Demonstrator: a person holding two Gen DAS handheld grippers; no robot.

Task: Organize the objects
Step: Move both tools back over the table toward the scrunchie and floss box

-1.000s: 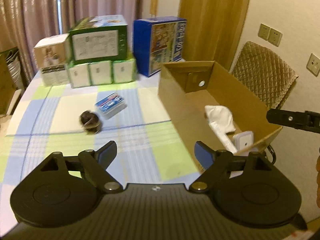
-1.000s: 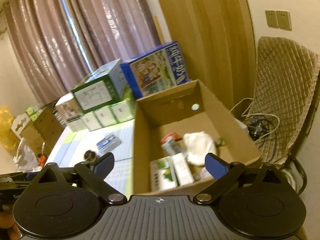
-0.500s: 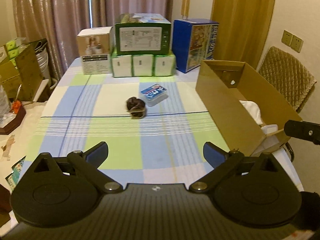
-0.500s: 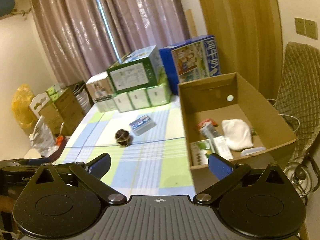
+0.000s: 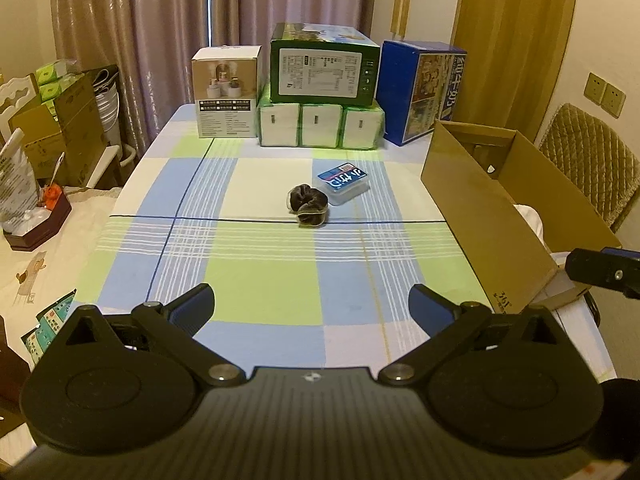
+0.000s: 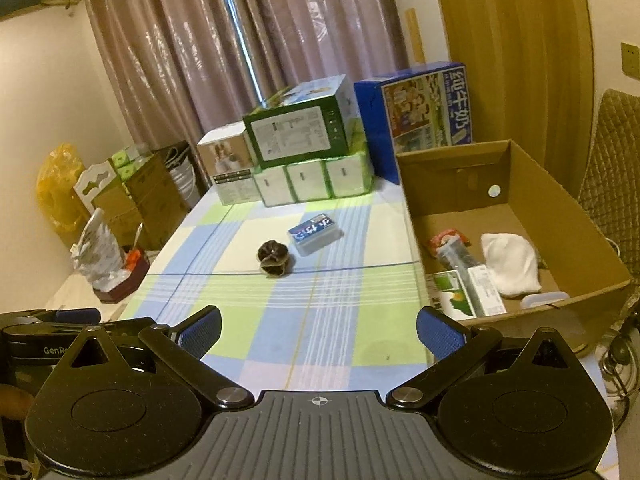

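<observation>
Left gripper (image 5: 311, 307): jaws spread wide, blue pads empty, held above near edge of table (image 5: 260, 280). Right gripper (image 6: 319, 329): jaws equally wide apart, nothing between pads, also over near edge, cardboard box just to its right.

Task items, left to right:
- Dark scrunchie (image 5: 307, 205): brown-black velvety fabric ring, bunched and folded over itself, lighter sheen on lower fold. Resting mid-table on a dark grid line of the cloth. Well ahead of both grippers.
- Small clear plastic case (image 5: 343, 183): flat rectangular, blue label with white lettering on top. Just beside scrunchie, behind and right of it, angled to table edge.
- Open cardboard box (image 6: 520, 216): plain brown, at right edge of table. Contents seen from right wrist view: white cloth bundle (image 6: 510, 263), red-topped packet (image 6: 446, 238), green-and-white carton (image 6: 454, 292), plus other small packages too indistinct to identify.

Surface: tablecloth checked in pale green, blue and cream, thin white and dark blue stripes.

Far end of table, left to right: beige product carton (image 5: 226, 92); row of three white-and-green packs (image 5: 320, 126) with green carton (image 5: 322, 68) stacked on top; upright blue carton (image 5: 420, 92).

Room: mauve curtains (image 5: 160, 40) behind table; stacked cardboard boxes and bags at left; yellow-brown curtain panel at right; quilted chair back (image 5: 588, 160) beyond box; wall switches above it.
</observation>
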